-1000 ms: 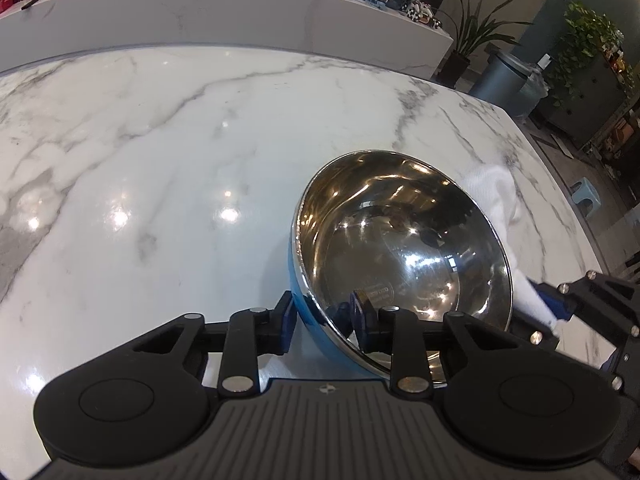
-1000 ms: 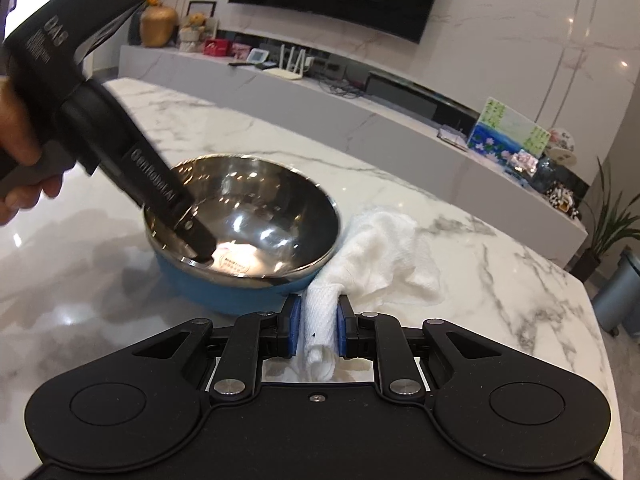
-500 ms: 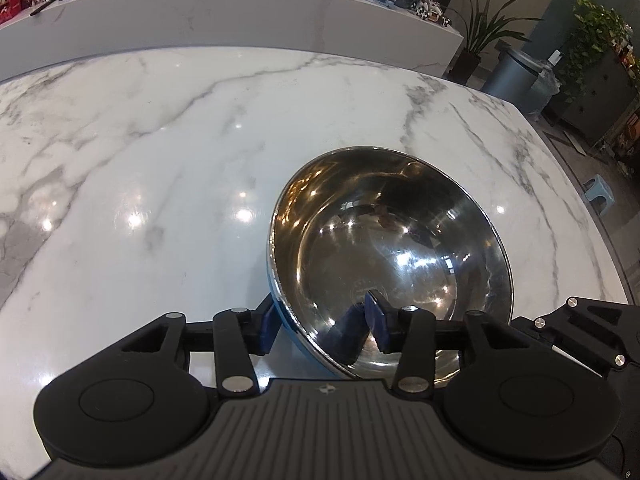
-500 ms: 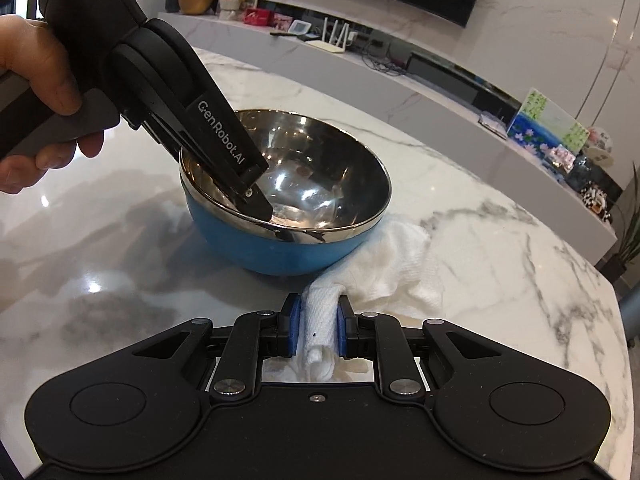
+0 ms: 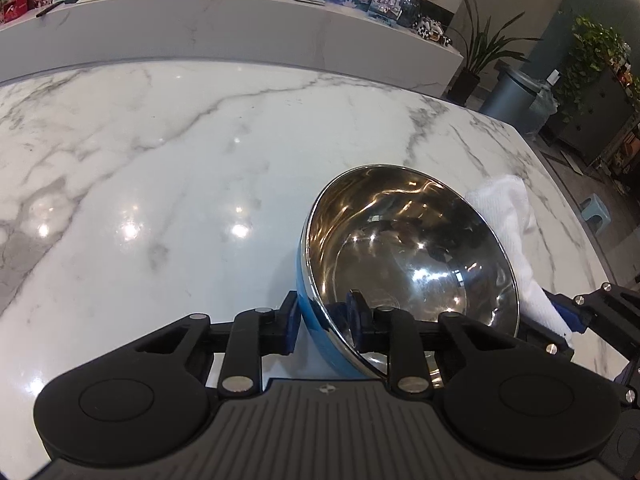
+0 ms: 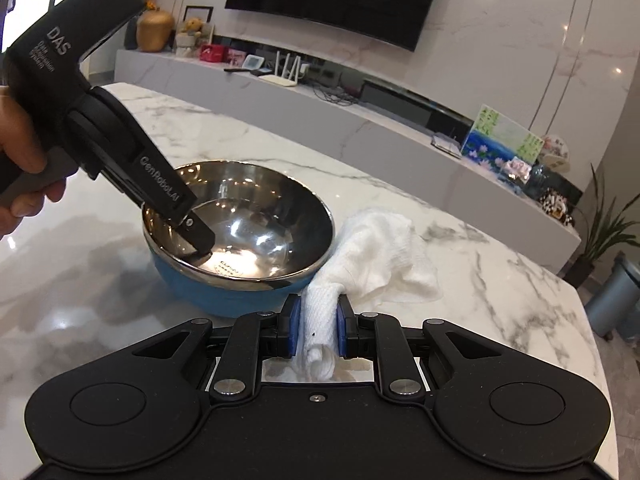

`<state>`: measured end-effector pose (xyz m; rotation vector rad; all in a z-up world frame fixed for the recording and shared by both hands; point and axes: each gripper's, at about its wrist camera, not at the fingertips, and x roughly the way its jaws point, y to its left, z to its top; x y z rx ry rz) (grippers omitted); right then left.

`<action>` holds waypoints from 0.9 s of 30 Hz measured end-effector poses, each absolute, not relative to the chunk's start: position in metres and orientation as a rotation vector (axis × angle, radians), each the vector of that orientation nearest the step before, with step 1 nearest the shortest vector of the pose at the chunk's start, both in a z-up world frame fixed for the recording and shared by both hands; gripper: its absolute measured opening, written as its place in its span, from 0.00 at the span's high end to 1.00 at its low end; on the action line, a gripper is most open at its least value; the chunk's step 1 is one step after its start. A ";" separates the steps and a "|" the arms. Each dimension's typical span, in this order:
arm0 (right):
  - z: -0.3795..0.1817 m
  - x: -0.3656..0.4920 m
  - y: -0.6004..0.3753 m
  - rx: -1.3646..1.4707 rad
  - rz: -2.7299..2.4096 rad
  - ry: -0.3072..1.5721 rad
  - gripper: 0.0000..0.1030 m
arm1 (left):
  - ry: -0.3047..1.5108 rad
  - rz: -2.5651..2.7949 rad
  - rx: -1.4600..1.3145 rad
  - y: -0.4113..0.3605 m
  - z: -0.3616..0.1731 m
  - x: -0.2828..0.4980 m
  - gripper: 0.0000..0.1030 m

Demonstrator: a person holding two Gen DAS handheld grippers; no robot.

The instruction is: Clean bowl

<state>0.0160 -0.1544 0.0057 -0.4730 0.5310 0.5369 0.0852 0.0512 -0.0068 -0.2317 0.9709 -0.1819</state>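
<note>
Two handheld grippers work at a white marble table [image 5: 160, 184]. The steel bowl [image 5: 412, 256], blue on the outside, rests on the table tilted, its mouth open toward the left wrist camera. The left gripper [image 5: 324, 322] straddles the bowl's near rim, one finger outside against the blue wall and the other inside the steel; its jaws have just been closing and now clamp that rim. A hand [image 6: 20, 168] holds this gripper by its handle. The right gripper [image 6: 318, 326] is pinched tight on a rolled end of a white cloth [image 6: 372, 256], which lies crumpled on the table just beside the bowl, touching its blue wall.
</note>
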 end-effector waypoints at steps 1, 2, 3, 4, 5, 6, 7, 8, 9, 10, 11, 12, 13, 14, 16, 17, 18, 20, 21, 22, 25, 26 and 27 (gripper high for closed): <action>0.004 0.016 -0.153 -0.479 0.542 0.540 0.84 | 0.970 -0.181 -0.231 0.051 -0.007 0.085 0.78; 0.004 0.014 -0.152 -0.481 0.544 0.544 0.84 | 0.969 -0.180 -0.233 0.051 -0.007 0.085 0.78; 0.002 0.014 -0.151 -0.487 0.551 0.556 0.84 | 0.970 -0.179 -0.234 0.051 -0.007 0.085 0.78; 0.001 0.014 -0.150 -0.491 0.556 0.565 0.84 | 0.973 -0.176 -0.238 0.051 -0.007 0.085 0.77; 0.000 0.014 -0.149 -0.495 0.561 0.573 0.84 | 0.977 -0.174 -0.241 0.051 -0.008 0.085 0.77; -0.002 0.012 -0.147 -0.501 0.566 0.582 0.84 | 0.976 -0.169 -0.241 0.051 -0.007 0.084 0.77; -0.003 0.011 -0.146 -0.507 0.571 0.588 0.84 | 0.974 -0.165 -0.242 0.051 -0.007 0.083 0.77; -0.004 0.010 -0.145 -0.510 0.572 0.591 0.84 | 0.972 -0.161 -0.239 0.050 -0.006 0.083 0.75; -0.005 0.010 -0.144 -0.514 0.573 0.597 0.84 | 0.971 -0.159 -0.235 0.050 -0.005 0.082 0.74; -0.006 0.010 -0.143 -0.515 0.575 0.602 0.84 | 0.967 -0.158 -0.228 0.049 -0.004 0.081 0.70; -0.007 0.009 -0.143 -0.516 0.577 0.607 0.84 | 0.964 -0.154 -0.224 0.048 -0.003 0.081 0.64; -0.008 0.009 -0.142 -0.517 0.580 0.615 0.84 | 0.961 -0.151 -0.221 0.048 -0.003 0.080 0.60; -0.010 0.008 -0.141 -0.522 0.585 0.623 0.84 | 0.954 -0.146 -0.212 0.047 -0.002 0.078 0.54; -0.010 0.007 -0.140 -0.526 0.586 0.625 0.84 | 0.946 -0.141 -0.197 0.045 -0.001 0.077 0.51; -0.011 0.008 -0.139 -0.529 0.587 0.629 0.84 | 0.933 -0.128 -0.153 0.041 0.000 0.074 0.49; -0.012 0.007 -0.138 -0.531 0.588 0.631 0.84 | 0.928 -0.125 -0.134 0.039 0.000 0.072 0.49; -0.012 0.007 -0.138 -0.531 0.588 0.633 0.84 | 0.927 -0.126 -0.129 0.038 0.000 0.071 0.49; -0.012 0.008 -0.138 -0.532 0.586 0.635 0.84 | 0.924 -0.128 -0.124 0.035 -0.001 0.069 0.45; -0.012 0.008 -0.138 -0.532 0.585 0.637 0.84 | 0.917 -0.124 -0.104 0.033 -0.001 0.069 0.45; -0.013 0.009 -0.138 -0.531 0.584 0.638 0.84 | 0.909 -0.119 -0.082 0.032 -0.001 0.068 0.45; -0.012 0.009 -0.138 -0.528 0.578 0.635 0.84 | 0.838 -0.110 -0.012 0.027 0.002 0.061 0.45; -0.012 0.010 -0.139 -0.525 0.576 0.633 0.84 | 0.818 -0.106 0.001 0.026 0.003 0.058 0.45; -0.011 0.010 -0.140 -0.519 0.569 0.630 0.84 | 0.799 -0.102 0.013 0.025 0.004 0.056 0.45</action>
